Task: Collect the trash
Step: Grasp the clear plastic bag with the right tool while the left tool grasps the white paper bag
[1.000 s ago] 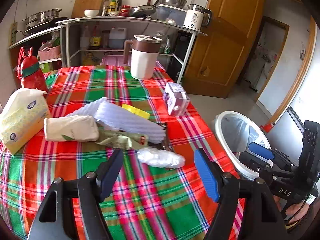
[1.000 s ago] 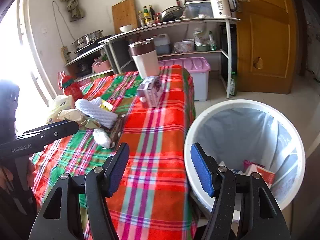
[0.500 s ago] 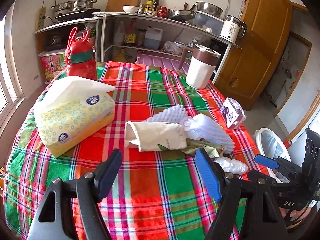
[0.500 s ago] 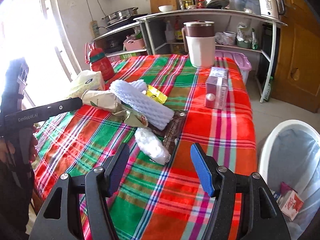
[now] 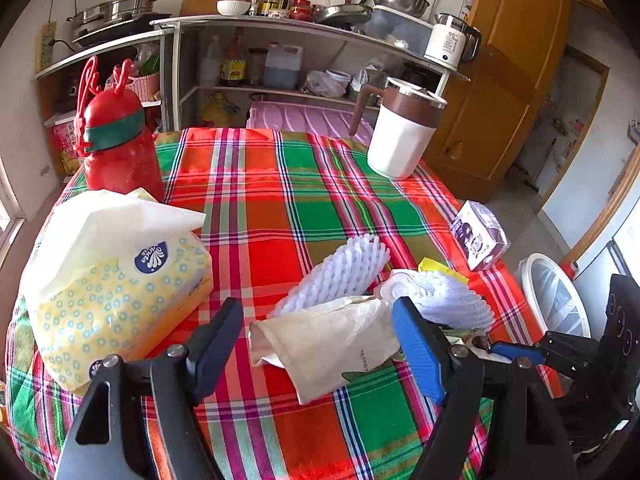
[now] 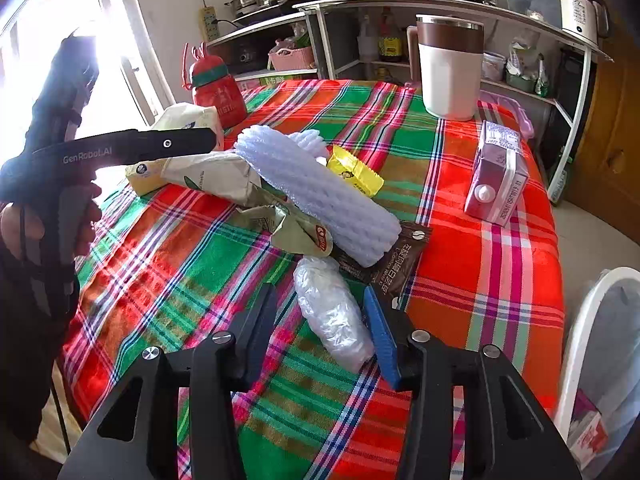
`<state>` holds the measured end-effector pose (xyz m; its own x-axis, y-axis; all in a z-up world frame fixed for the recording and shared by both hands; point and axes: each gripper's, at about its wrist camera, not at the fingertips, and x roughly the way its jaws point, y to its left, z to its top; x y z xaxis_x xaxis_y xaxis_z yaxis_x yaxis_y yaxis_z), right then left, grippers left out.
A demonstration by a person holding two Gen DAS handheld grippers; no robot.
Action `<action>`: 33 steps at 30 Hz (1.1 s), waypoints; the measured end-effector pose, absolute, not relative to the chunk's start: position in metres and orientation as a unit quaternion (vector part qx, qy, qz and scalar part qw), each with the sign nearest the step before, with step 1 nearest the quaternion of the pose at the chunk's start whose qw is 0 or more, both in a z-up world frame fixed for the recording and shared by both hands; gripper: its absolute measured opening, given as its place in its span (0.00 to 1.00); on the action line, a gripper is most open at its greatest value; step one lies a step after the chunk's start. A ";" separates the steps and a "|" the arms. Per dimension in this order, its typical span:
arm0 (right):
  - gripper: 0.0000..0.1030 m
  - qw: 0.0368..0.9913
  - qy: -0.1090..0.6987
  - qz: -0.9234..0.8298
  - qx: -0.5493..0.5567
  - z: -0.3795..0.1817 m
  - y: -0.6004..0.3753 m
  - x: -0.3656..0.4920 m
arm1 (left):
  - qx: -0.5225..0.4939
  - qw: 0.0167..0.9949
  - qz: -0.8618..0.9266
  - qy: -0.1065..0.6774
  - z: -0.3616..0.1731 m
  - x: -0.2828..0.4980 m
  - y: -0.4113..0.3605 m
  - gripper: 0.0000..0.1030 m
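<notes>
A table under a red-and-green plaid cloth (image 6: 480,264) carries everything. Around the white foam sleeve (image 6: 320,196): a crumpled clear plastic wad (image 6: 332,312) in front of it, a paper bag (image 6: 212,176) at its left, a purple carton (image 6: 500,176) at its right, a white jug (image 6: 450,68) behind.

Bin (image 6: 576,344) cut off by frame edge; brown sachet (image 6: 394,262) partly hidden under foam net (image 6: 320,196).

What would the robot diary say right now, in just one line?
right tool: closing around crumpled clear plastic wad | left tool: open over beige paper bag | white bin: beside table
</notes>
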<state>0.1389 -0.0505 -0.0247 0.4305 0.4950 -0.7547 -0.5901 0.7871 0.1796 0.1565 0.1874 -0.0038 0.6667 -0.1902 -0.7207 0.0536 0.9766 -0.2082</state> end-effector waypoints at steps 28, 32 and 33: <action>0.23 0.858 0.427 0.284 -0.027 -0.031 -0.076 0.115 | 0.018 0.895 -0.062 0.442 -0.033 0.136 0.146 0.76; 0.23 0.858 0.427 0.285 -0.021 -0.030 -0.075 0.112 | 0.005 0.886 -0.084 0.456 -0.041 0.139 0.144 0.75; 0.23 0.858 0.427 0.285 -0.019 -0.030 -0.075 0.112 | 0.007 0.886 -0.081 0.456 -0.041 0.139 0.144 0.74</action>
<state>0.1116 -0.0752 -0.0303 0.4734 0.4722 -0.7436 -0.5051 0.8371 0.2100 0.1390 0.1437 -0.0413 0.5704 -0.1364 -0.8100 0.1495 0.9869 -0.0609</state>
